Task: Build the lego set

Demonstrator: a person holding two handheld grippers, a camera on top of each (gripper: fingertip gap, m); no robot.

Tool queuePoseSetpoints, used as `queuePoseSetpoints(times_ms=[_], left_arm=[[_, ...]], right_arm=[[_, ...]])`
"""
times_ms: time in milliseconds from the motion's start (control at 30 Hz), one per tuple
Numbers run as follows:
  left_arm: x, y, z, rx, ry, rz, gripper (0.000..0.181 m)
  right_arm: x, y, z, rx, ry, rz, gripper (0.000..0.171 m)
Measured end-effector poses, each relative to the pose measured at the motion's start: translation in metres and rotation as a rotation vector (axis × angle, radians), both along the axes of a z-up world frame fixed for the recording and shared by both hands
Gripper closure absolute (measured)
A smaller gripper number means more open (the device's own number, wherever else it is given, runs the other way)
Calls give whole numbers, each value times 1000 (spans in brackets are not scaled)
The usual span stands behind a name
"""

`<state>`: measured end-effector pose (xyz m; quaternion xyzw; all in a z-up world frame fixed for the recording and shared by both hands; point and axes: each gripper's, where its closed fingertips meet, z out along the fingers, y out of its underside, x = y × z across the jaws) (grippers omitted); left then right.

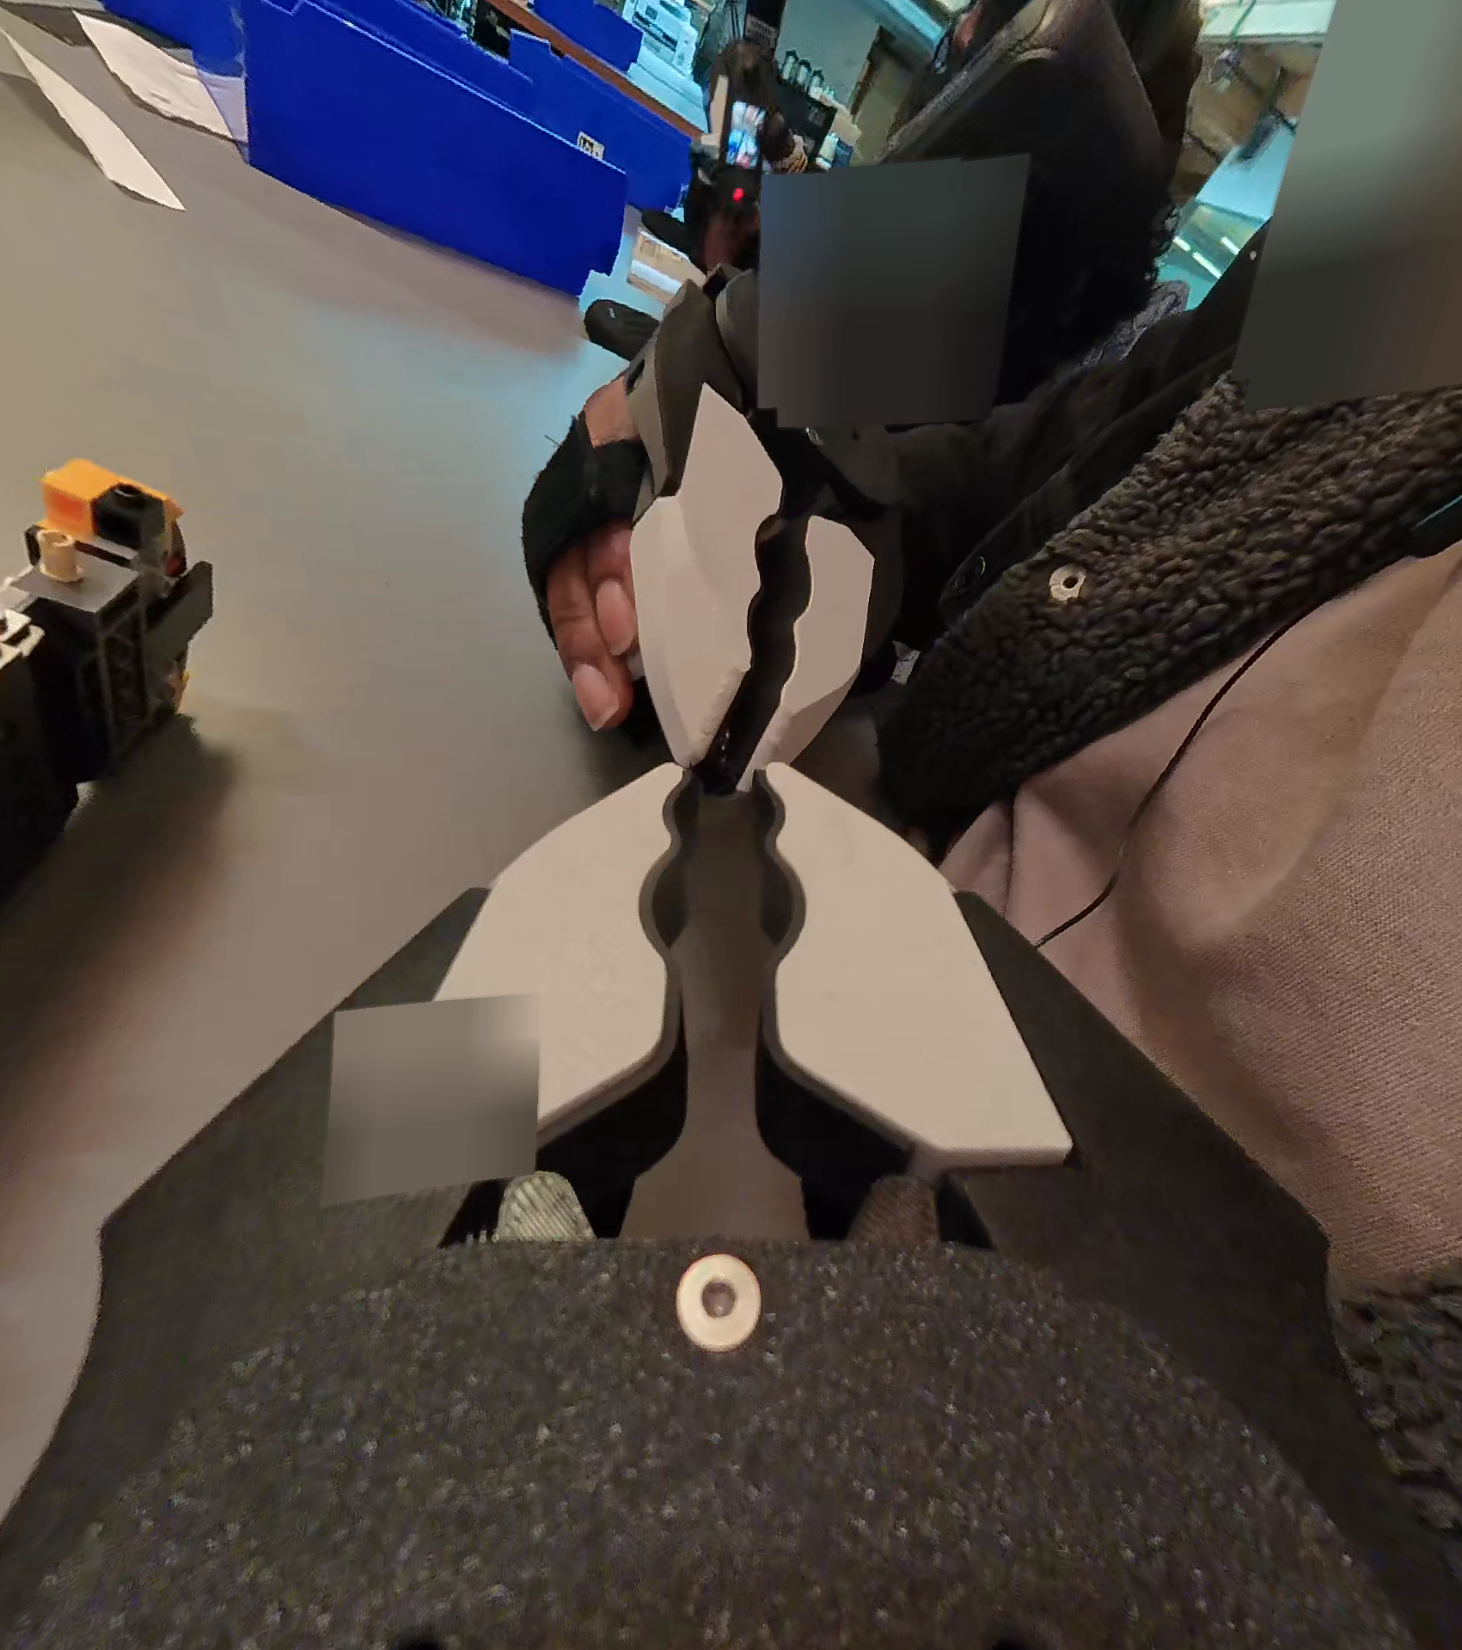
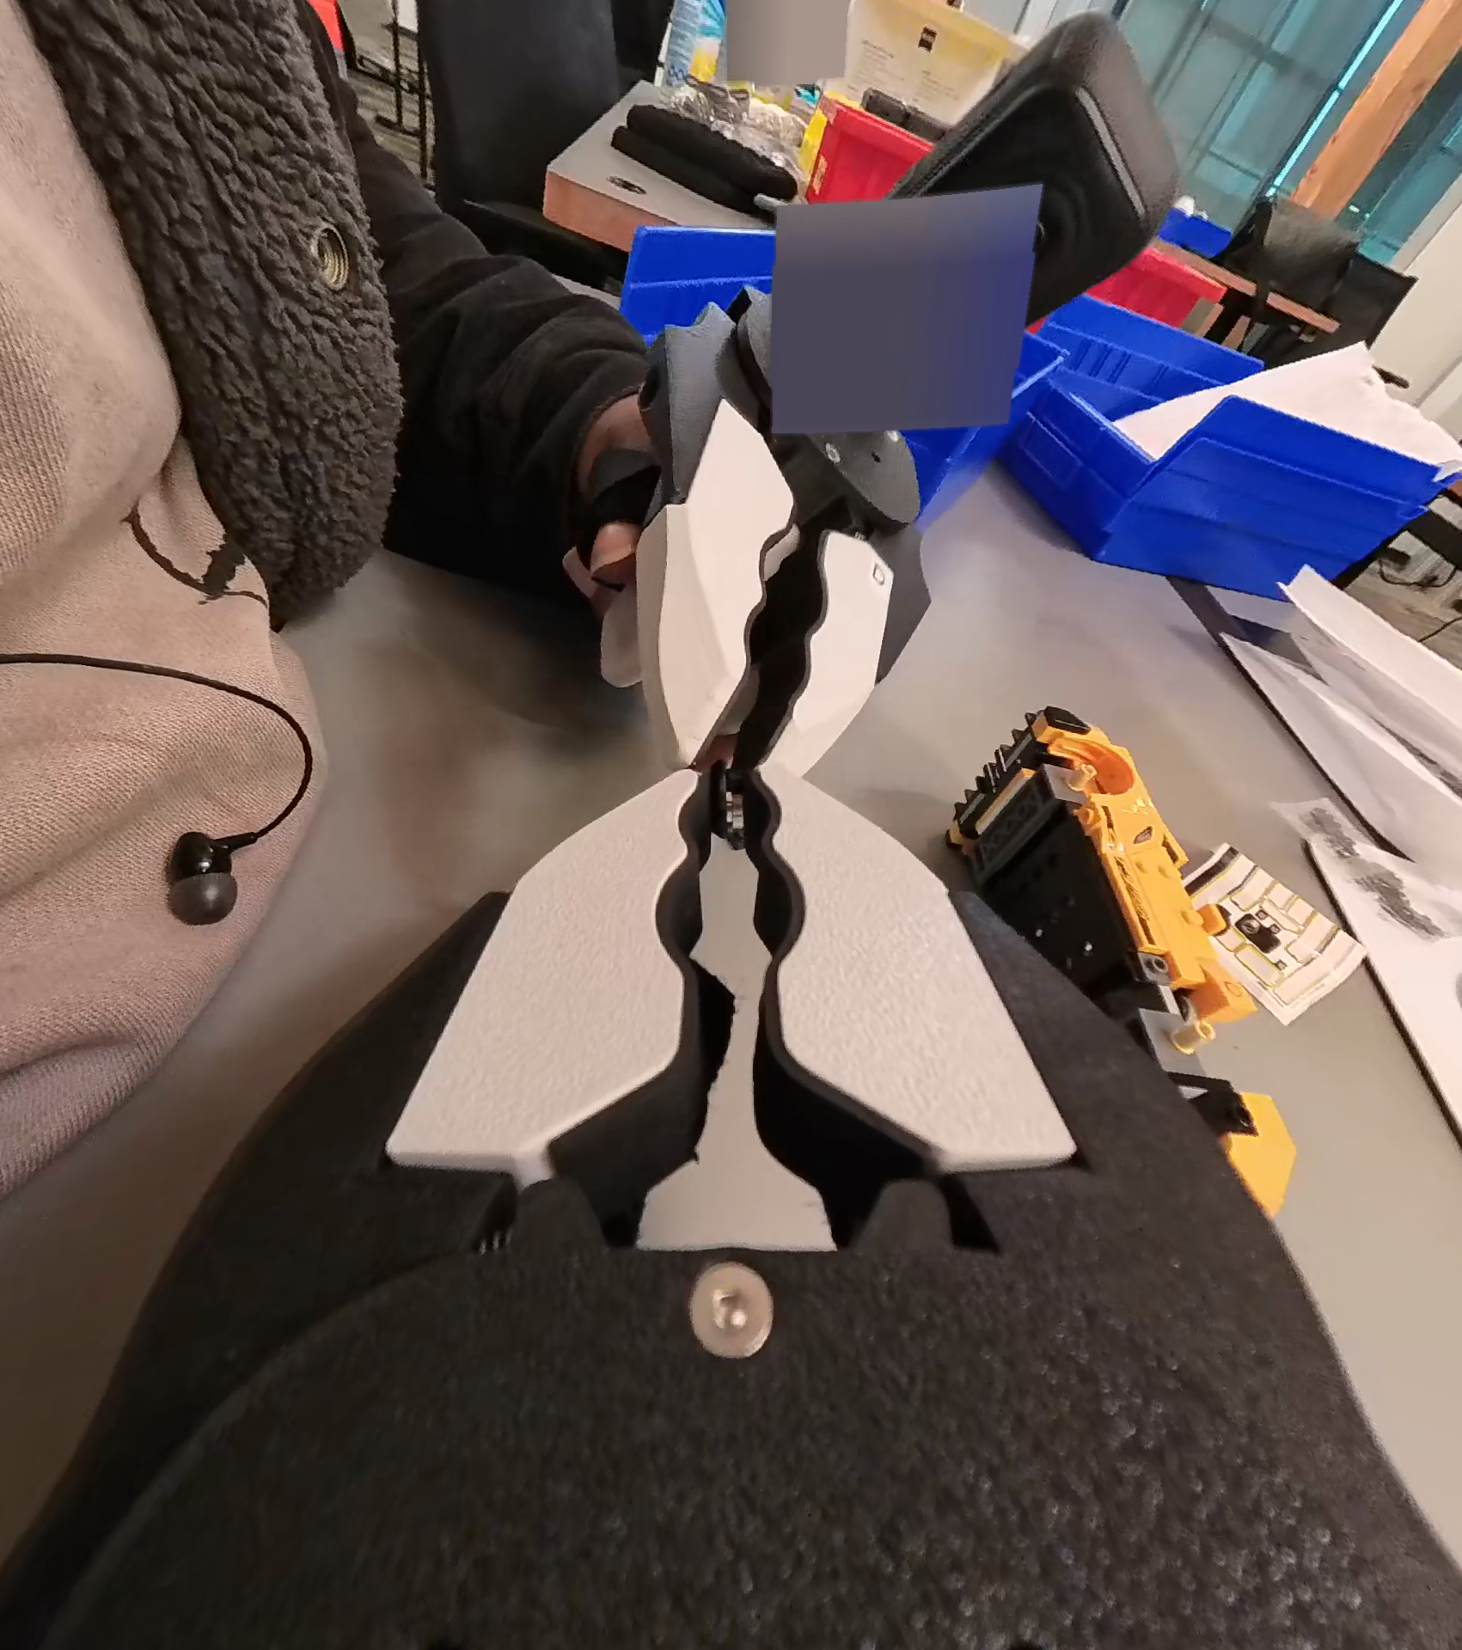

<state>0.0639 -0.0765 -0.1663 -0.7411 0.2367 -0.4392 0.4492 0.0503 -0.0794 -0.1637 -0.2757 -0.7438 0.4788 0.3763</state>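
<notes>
My left gripper (image 1: pixel 722 787) and right gripper (image 2: pixel 731 786) meet tip to tip above the grey table. A small black notched lego piece (image 2: pixel 731 811) sits between the right gripper's tips, and it shows as a dark sliver in the left wrist view (image 1: pixel 722 759). The left gripper's tips close on its other end. Both pairs of fingers stand nearly together, with only the piece between them. The partly built black and orange lego model (image 2: pixel 1093 857) lies on the table to the right of the grippers and shows at the left edge of the left wrist view (image 1: pixel 84 625).
A sticker sheet (image 2: pixel 1272 937) and paper instruction sheets (image 2: pixel 1423 714) lie beside the model. Blue bins (image 2: pixel 1200 464) stand at the back of the table (image 1: pixel 307 446). The person's torso and fleece sleeves are close behind the grippers. Less than 4 cm separates the two grippers' tips.
</notes>
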Motion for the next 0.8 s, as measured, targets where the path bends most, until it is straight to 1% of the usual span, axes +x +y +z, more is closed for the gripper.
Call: queuePoseSetpoints(times_ms=[267,800], left_arm=[[0,-1,-3,-2,23,-7,171],[2,-3,-6,-51,-7,-25,171]], right_arm=[[8,-5,-1,2,-17,8,164],[14,-10,-4,1,-41,13,164]])
